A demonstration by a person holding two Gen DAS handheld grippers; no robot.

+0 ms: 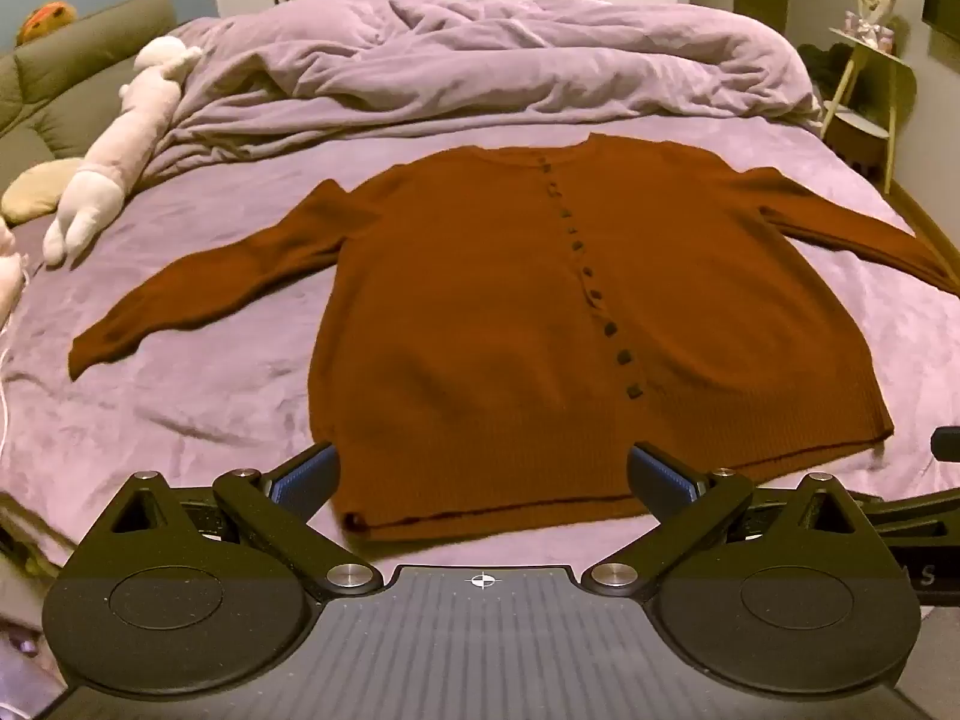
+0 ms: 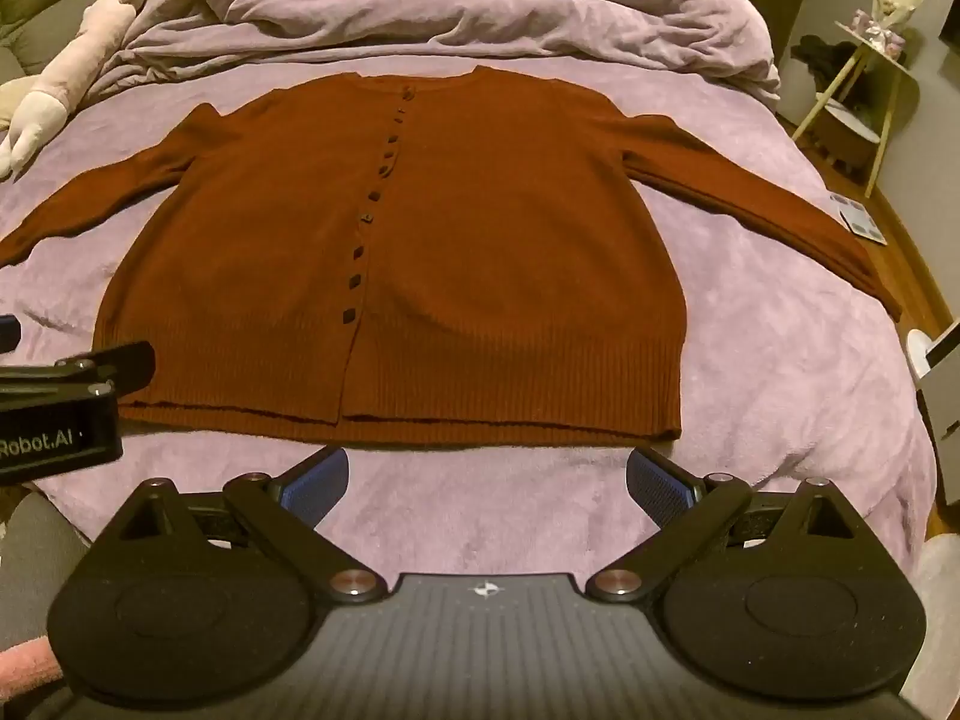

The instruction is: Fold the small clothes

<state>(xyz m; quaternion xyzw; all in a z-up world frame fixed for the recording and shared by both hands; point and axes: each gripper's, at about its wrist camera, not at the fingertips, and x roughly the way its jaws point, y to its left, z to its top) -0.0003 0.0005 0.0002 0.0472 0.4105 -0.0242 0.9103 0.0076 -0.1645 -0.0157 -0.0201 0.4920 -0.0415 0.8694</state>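
Note:
A rust-brown buttoned cardigan [image 1: 480, 312] lies flat, front up, on the purple bed sheet [image 1: 210, 408], sleeves spread to both sides. It also shows in the right wrist view [image 2: 480, 252]. My left gripper [image 1: 483, 471] is open, its jaws wide apart over the cardigan's lower left hem, holding nothing. My right gripper [image 2: 486, 480] is open and empty, just in front of the hem's middle and right part. The left gripper's body shows in the right wrist view [image 2: 72, 396] at the left edge, beside the hem's left corner.
A crumpled purple duvet [image 1: 480, 60] fills the far half of the bed. A long pink plush toy [image 1: 114, 156] lies at the left. A small side table [image 1: 870, 90] stands right of the bed. A white box [image 2: 936, 372] sits at the bed's right edge.

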